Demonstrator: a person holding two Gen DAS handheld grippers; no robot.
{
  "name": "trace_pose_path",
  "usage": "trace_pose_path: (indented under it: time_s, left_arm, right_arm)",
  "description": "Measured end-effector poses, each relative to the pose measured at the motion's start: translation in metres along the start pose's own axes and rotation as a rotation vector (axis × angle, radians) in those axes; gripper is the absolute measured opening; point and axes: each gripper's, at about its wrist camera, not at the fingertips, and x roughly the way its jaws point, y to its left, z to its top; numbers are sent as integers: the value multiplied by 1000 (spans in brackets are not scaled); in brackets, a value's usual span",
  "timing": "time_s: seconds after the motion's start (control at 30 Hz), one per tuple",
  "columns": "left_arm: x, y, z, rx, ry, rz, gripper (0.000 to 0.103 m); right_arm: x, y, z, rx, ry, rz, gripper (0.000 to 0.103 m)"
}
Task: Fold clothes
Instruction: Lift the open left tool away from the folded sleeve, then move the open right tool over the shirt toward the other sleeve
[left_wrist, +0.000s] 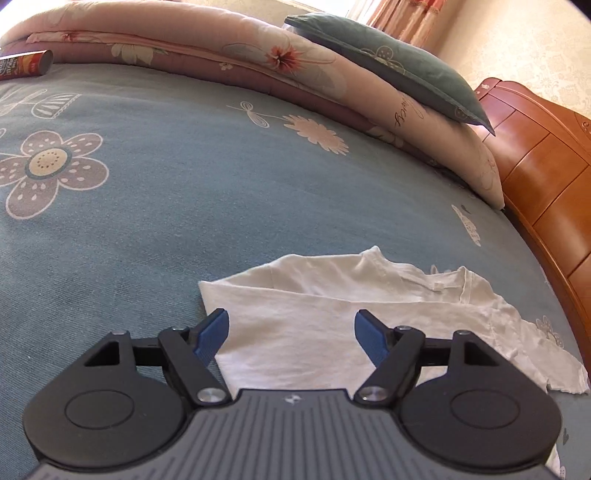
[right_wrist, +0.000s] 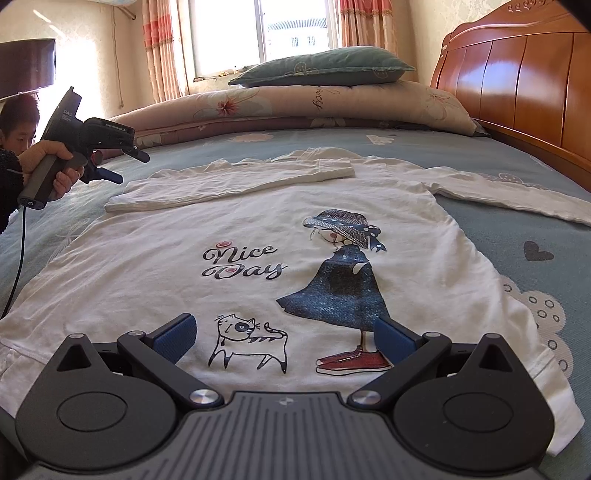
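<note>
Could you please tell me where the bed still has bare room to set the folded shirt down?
The widest free patch is the blue bedspread between the white shirt, the folded quilt and the red can. A narrower strip runs between the unfolded sleeve and the headboard. The shirt fills the near middle.

One white shirt (right_wrist: 258, 236) lies on the bed (right_wrist: 498, 155), with one sleeve (right_wrist: 229, 181) folded across it. One quilt (right_wrist: 295, 103) and one pillow (right_wrist: 325, 66) sit at the far edge. One can (left_wrist: 26, 64). Two grippers: left gripper (left_wrist: 291, 336), right gripper (right_wrist: 284, 339).
</note>
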Motion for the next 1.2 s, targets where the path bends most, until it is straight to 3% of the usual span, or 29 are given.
trace_pose_path:
  time_s: [0.17, 0.4, 0.57, 0.63, 0.73, 0.8, 0.87, 0.97, 1.1, 1.2]
  left_arm:
    - [-3, -11, -22, -13, 89, -44, 75]
    - [-7, 3, -24, -65, 87, 79, 75]
    - [-20, -15, -30, -31, 65, -16, 78]
    - [-18, -26, -37, 27, 76, -10, 79]
    - [-10, -29, -45, 36, 111, 77, 79]
    - [-13, -31, -48, 33, 82, 146, 79]
    - [-24, -45, -52, 76, 21, 192, 79]
    - [-38, -75, -63, 178, -44, 167, 87]
    - [-40, -115, -83, 312, -92, 183, 87]
    - [-35, -133, -98, 403, -107, 196, 87]
  right_arm:
    - [0, -1, 0, 3, 0, 3, 103]
    - [-1, -1, 1, 8, 1, 6, 103]
    - [0, 0, 0, 0, 3, 2, 103]
    - [0, 1, 0, -9, 5, -3, 103]
    - [1, 2, -1, -20, 8, -8, 103]
    - [1, 3, -1, -21, 8, -10, 103]
    - [2, 2, -2, -20, 7, -11, 103]
    - [2, 3, -2, -15, 2, -16, 103]
    - [1, 4, -4, -19, -6, -25, 103]
    - [-3, 6, 5, -33, 44, -40, 103]
